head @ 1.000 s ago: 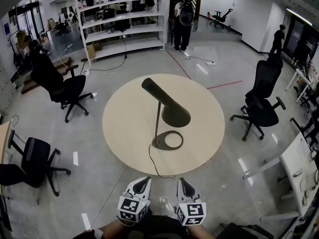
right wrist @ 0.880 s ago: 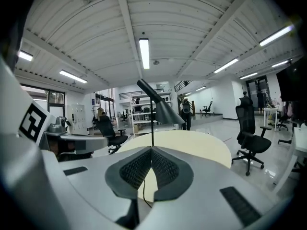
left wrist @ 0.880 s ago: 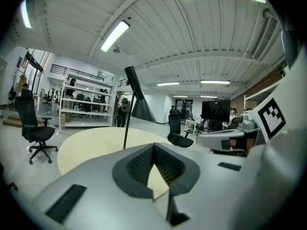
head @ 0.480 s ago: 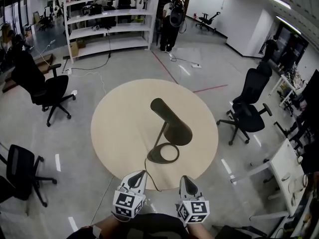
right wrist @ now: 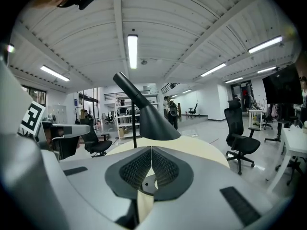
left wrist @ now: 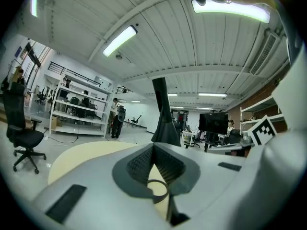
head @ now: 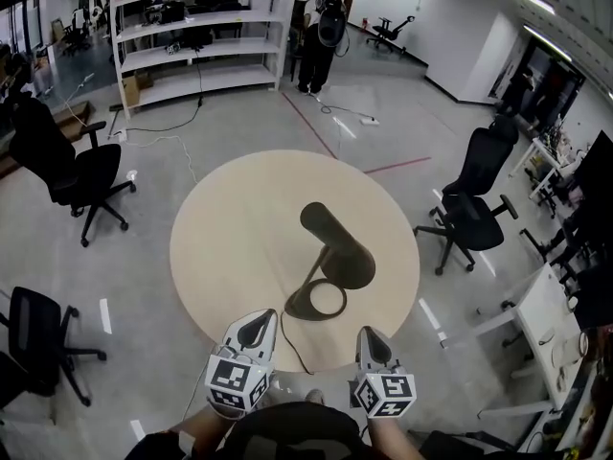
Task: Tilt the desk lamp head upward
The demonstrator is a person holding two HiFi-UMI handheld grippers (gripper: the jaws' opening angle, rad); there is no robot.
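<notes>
**Desk lamp: untouched, both grippers empty**

Left gripper [head: 257,325]: jaws pressed together, nothing between them; right gripper [head: 373,340]: likewise closed and empty; both held at the near edge of the round table [head: 215,247], apart from the desk lamp [head: 337,248]; lamp upright on its ring base [head: 316,302] near table centre, shade opening downward; cord [head: 285,341] trailing toward the edge.

In the right gripper view, fingers [right wrist: 136,169] hide most of the base of the desk lamp [right wrist: 148,121].
</notes>
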